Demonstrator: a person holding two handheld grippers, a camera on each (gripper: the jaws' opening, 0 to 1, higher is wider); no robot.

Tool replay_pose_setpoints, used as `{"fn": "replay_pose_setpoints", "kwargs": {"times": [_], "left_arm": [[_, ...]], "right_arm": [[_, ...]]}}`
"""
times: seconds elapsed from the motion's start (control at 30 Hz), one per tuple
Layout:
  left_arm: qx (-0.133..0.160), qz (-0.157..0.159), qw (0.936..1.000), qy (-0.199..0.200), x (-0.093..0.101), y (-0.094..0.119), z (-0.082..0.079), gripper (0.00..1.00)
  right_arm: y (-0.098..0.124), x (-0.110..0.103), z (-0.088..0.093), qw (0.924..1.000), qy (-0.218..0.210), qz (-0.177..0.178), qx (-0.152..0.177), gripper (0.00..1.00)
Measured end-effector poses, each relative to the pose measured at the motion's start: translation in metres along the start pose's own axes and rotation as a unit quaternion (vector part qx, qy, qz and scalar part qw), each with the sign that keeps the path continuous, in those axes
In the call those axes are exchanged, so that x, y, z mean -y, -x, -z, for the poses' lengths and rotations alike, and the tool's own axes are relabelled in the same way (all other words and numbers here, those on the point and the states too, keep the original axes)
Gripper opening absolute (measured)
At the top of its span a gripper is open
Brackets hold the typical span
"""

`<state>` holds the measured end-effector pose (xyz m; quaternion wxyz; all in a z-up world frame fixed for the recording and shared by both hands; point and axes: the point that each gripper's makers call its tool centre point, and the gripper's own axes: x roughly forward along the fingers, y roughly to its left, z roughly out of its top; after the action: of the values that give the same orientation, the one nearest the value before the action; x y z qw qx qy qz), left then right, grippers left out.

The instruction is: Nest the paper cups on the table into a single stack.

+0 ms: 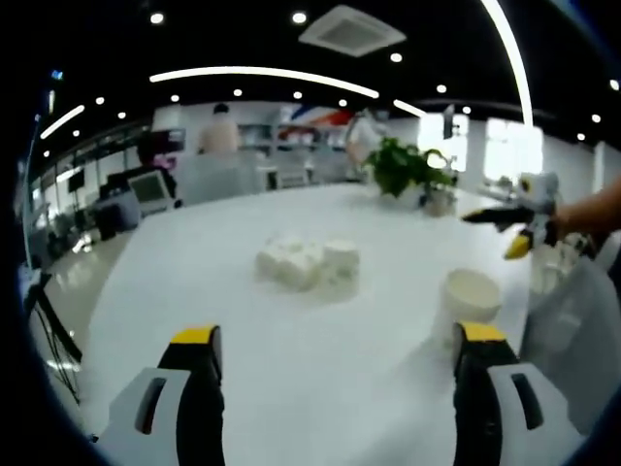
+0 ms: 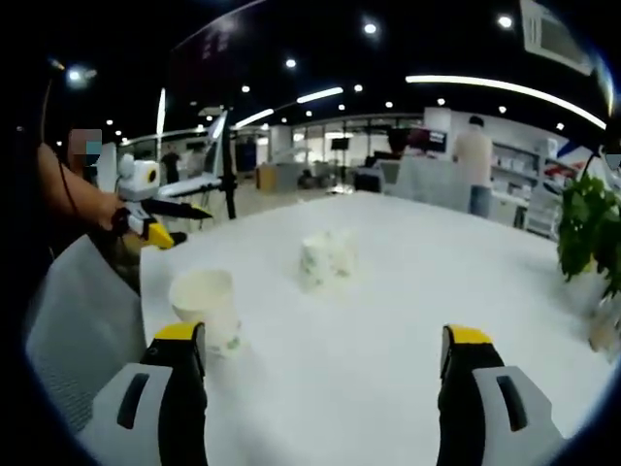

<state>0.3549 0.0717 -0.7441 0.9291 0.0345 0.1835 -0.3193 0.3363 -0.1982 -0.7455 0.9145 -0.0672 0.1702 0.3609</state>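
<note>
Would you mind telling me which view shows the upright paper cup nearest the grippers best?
The right gripper view: the upright paper cup stands whole beside the jaw on that view's left. In the left gripper view the same cup sits behind a jaw tip that hides its base.

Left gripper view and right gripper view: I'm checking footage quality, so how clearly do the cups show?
Left gripper view: cup cluster overexposed, blurred against the white table. Right gripper view: single cup reads better; far cluster soft and washed out. Fisheye bends both.

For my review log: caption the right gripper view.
Open right gripper faces a cup and a cup cluster on a table.
</note>
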Motion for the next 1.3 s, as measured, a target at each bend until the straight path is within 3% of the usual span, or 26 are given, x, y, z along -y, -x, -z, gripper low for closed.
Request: {"fn": "replay_pose_setpoints", "kwargs": {"times": [0.23,0.43,0.73,1.1,1.3], "left_arm": [[0.012,0.024,0.9996,-0.008,0.006,-0.025,-0.004,0.99],[-0.006,0.044,0.9985,-0.033,0.011,-0.05,0.003,0.99],[-0.007,0.058,0.998,-0.024,0.015,-0.08,0.004,0.97],[-0.016,0.084,0.9959,-0.028,0.022,-0.124,0.002,0.94],[-0.013,0.095,0.9949,-0.032,0.024,-0.148,0.001,0.86]], "right_arm": [[-0.001,-0.003,0.007,0.9999,-0.009,0.0,-0.006,0.99],[-0.002,-0.006,0.01,0.9999,-0.014,-0.004,-0.007,0.98],[-0.002,-0.007,0.018,0.9997,-0.023,-0.002,-0.012,0.97],[-0.002,-0.002,0.022,0.9995,-0.029,0.002,-0.014,0.97],[-0.003,0.002,0.026,0.9993,-0.032,0.004,-0.018,0.97]]}}
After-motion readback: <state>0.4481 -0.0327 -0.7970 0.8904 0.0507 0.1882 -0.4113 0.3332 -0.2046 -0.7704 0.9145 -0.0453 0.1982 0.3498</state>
